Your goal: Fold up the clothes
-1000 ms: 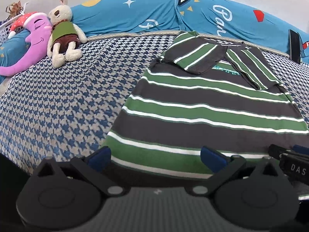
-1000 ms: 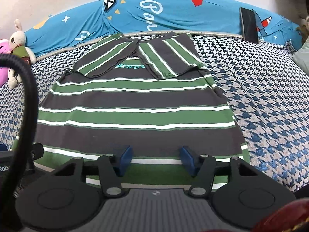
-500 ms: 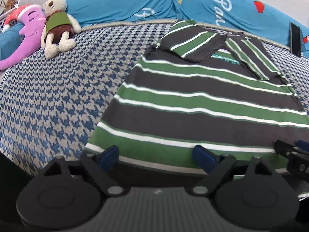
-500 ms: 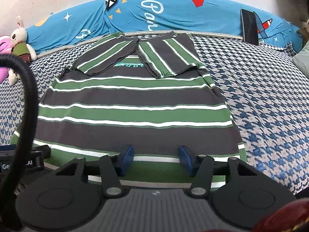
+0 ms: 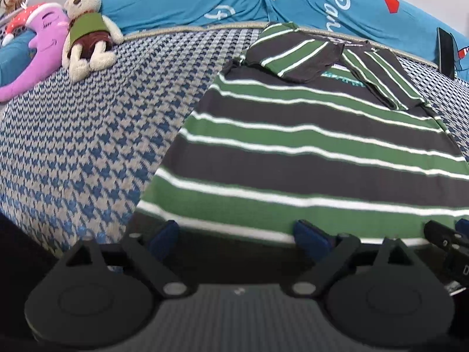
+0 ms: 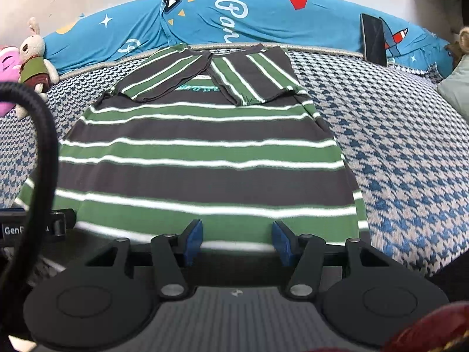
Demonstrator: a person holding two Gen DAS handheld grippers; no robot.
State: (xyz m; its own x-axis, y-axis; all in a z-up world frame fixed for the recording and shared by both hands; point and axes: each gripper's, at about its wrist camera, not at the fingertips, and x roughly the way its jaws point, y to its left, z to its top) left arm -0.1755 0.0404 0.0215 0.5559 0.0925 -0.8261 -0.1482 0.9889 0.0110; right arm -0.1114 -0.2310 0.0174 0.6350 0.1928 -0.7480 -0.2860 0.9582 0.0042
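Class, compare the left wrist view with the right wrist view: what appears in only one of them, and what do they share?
Only the left wrist view shows the red-and-white hat on the purple plush and a wide stretch of blanket left of the shirt.

Only the right wrist view shows a black cable curving at the left and a pale pillow at the far right.

Both show the striped shirt with its sleeves folded in, the houndstooth blanket, the bunny toy, the blue bedding and the dark phone. Each gripper's jaws stand open at the hem.
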